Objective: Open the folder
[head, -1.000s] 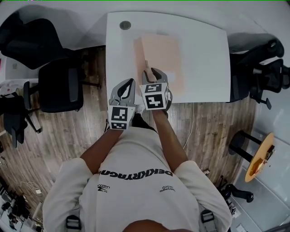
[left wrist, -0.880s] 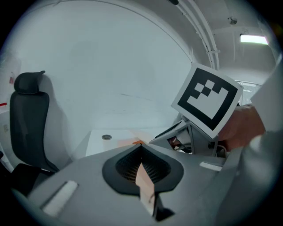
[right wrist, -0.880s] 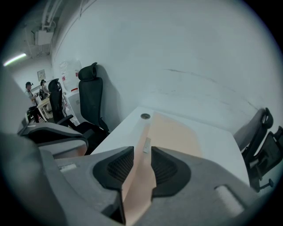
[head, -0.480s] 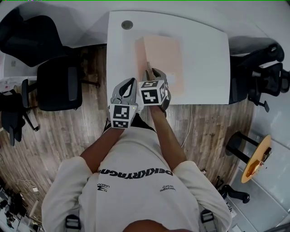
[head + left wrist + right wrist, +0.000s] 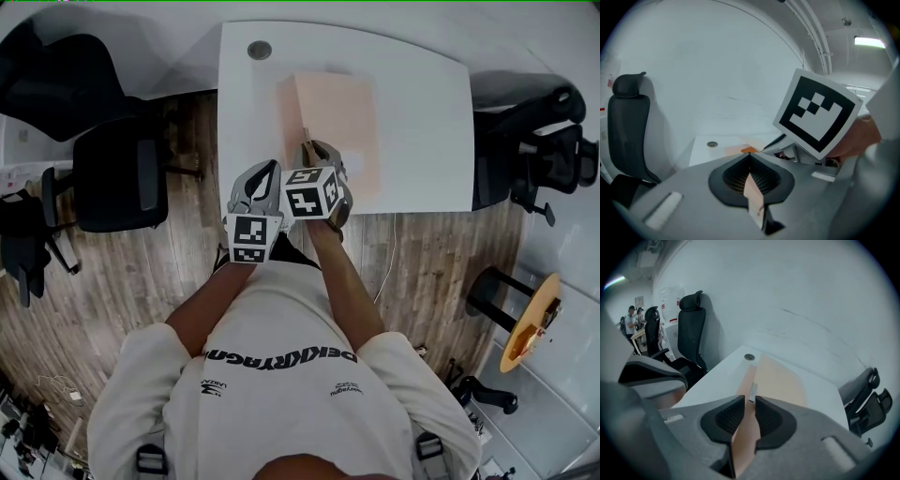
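White T-shirt (image 5: 281, 412), black lettering (image 5: 281, 356) — grey left tongs (image 5: 272, 169), right tongs (image 5: 312, 147); black pads (image 5: 729, 418), marker cubes (image 5: 248, 239).

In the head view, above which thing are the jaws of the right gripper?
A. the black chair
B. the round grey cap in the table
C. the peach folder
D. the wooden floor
C: the right gripper reaches over the near left part of the peach folder on the white table. Its jaws have just been closing, and the folder's peach surface shows in the gap between them.
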{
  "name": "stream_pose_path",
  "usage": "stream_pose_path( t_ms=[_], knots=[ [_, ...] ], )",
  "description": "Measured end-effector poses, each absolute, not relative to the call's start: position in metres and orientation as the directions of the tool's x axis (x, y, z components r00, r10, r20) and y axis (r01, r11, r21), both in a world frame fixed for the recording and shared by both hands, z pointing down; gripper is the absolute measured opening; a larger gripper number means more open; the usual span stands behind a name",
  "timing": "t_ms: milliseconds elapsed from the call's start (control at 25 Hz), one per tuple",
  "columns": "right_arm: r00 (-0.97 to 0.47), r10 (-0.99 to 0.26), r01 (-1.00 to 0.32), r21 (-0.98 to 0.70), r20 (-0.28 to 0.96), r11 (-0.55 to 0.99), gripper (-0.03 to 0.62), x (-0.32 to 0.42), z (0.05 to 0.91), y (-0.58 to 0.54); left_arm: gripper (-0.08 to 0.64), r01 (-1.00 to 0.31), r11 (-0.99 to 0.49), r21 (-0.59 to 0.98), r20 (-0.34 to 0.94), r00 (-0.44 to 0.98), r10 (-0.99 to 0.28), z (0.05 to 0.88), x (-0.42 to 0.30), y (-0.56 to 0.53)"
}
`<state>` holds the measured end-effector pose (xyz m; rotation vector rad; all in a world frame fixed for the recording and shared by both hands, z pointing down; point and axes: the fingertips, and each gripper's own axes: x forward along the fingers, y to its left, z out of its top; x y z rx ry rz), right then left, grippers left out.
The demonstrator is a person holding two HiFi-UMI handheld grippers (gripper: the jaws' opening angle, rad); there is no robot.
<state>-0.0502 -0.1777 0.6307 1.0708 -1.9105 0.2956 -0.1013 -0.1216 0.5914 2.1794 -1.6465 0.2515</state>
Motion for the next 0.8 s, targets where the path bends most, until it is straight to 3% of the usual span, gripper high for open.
stream_pose_path(
  t_ms=[280,800],
  knots=[
    [-0.219,-0.595,-0.798,0.21,0.773,0.565,0.026,-0.043,0.61,-0.179,-0.003,-0.944,-0.269,0.193,0.361,0.323,-0.875,0.589,-0.092,-0.12],
    [-0.24,-0.649,-0.855,0.16,0.722,0.494,0.011,-0.012,0.568,-0.186,-0.005,-0.923,-0.329,0.202,0.36,0.382,-0.851,0.591,-0.068,-0.117]
  ],
)
